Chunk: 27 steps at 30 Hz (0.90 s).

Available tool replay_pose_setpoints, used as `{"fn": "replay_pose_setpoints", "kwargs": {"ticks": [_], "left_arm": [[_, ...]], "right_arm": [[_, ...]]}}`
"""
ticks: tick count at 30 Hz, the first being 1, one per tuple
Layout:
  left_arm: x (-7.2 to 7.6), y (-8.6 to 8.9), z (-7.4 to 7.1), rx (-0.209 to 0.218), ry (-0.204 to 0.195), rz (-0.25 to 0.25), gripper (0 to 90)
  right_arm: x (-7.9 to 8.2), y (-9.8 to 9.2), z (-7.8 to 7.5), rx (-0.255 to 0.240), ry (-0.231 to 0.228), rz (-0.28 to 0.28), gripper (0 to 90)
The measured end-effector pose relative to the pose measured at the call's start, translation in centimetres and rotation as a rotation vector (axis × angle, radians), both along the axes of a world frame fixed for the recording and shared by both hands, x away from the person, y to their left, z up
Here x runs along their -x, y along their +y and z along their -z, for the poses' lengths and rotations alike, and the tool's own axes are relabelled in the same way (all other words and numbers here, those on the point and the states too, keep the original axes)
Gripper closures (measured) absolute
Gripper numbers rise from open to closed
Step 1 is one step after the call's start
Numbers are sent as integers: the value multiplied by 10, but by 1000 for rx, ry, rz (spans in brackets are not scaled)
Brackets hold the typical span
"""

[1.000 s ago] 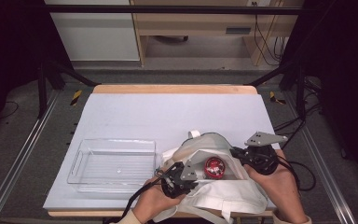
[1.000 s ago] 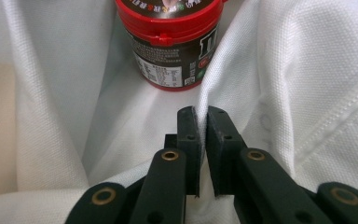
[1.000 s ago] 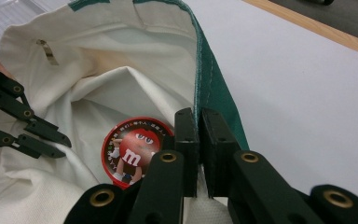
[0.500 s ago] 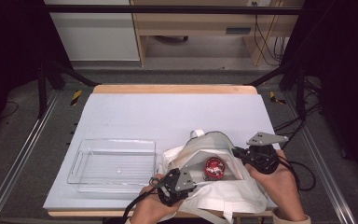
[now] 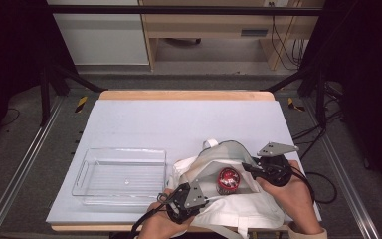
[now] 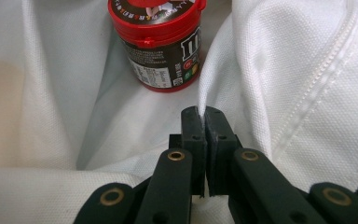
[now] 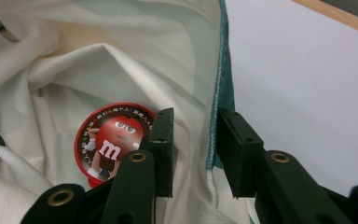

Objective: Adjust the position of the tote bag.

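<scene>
A white cloth bag with a green-lined rim lies at the table's near right, its mouth held apart. Inside stands a red-lidded candy jar, with its dark label in the left gripper view and its printed lid in the right gripper view. My left gripper is shut on the near edge of the bag, the fabric pinched between its tips. My right gripper is at the far right rim. Its jaws have just been opening, and the bag's edge hangs loose between them.
A clear plastic tray sits left of the bag with nothing in it. The pale blue table top stretches beyond the bag. A wooden edge strip runs along the far side, with dark frame posts and cables beyond it.
Both hands stay at the bag's mouth and the jar stands where it was. No other difference shows at this distance.
</scene>
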<state>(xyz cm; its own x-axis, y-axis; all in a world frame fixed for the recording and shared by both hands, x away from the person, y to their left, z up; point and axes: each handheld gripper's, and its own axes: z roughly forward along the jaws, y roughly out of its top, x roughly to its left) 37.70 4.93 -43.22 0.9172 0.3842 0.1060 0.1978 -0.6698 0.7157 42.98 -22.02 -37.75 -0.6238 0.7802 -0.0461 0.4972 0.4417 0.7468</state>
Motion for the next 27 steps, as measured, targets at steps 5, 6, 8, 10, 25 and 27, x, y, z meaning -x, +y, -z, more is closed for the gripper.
{"fn": "replay_pose_setpoints", "kwargs": {"ticks": [5, 6, 8, 10, 25, 27], "left_arm": [[0, 1, -1, 16, 1, -8, 879], [0, 1, -1, 19, -1, -6, 879], [1, 1, -2, 27, -4, -9, 879], [1, 2, -3, 37, -6, -10, 879], [3, 4, -2, 30, -4, 5, 884], [4, 5, -1, 21, 0, 7, 885]], "right_arm": [[-2, 6, 7, 38, 11, -8, 670], [-2, 6, 7, 38, 11, -8, 670], [-4, 7, 10, 49, 16, -6, 674], [-5, 7, 13, 56, 25, 0, 690], [-14, 0, 26, 44, 53, 52, 866], [-17, -2, 30, 28, 53, 61, 869]]}}
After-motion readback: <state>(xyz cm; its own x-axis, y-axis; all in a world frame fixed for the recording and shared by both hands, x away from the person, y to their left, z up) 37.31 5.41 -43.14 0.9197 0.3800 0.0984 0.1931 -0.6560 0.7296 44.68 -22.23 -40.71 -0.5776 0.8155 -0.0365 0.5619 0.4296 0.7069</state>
